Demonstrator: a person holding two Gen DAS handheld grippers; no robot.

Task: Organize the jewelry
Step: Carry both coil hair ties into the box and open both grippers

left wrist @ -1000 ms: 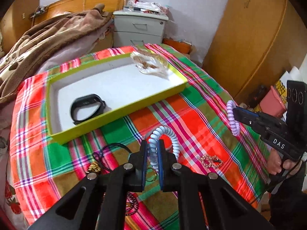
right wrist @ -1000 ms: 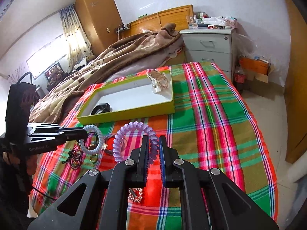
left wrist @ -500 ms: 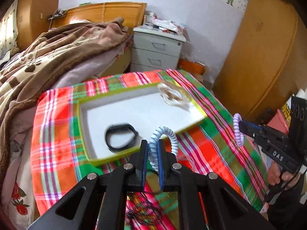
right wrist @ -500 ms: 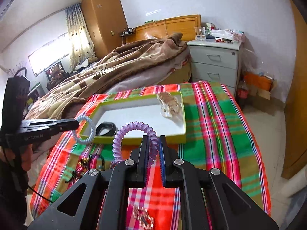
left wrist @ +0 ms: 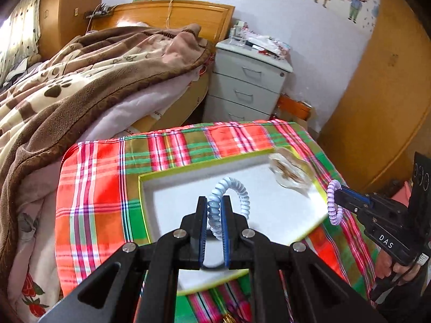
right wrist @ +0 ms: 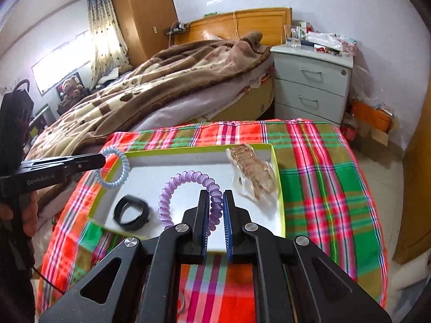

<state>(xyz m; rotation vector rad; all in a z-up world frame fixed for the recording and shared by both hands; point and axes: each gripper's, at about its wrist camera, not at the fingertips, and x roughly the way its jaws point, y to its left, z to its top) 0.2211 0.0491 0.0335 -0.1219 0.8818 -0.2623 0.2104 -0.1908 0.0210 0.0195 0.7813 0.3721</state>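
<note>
My left gripper is shut on a pale blue spiral hair tie and holds it above the white floor of a lime-green tray. My right gripper is shut on a purple spiral hair tie over the tray's near side. In the tray lie a black wristband and a clear plastic bag with a gold-coloured piece. The left gripper with its blue tie shows over the tray's left corner. The right gripper's purple tie shows at the tray's right edge.
The tray sits on a table under a red and green plaid cloth. More jewelry lies on the cloth near me. A bed with a brown blanket stands behind, a grey drawer chest beside it, and a wooden wardrobe at right.
Both grippers have risen from the cloth and moved forward over the tray, each keeping its hair tie. The loose jewelry on the cloth has dropped mostly out of view.
</note>
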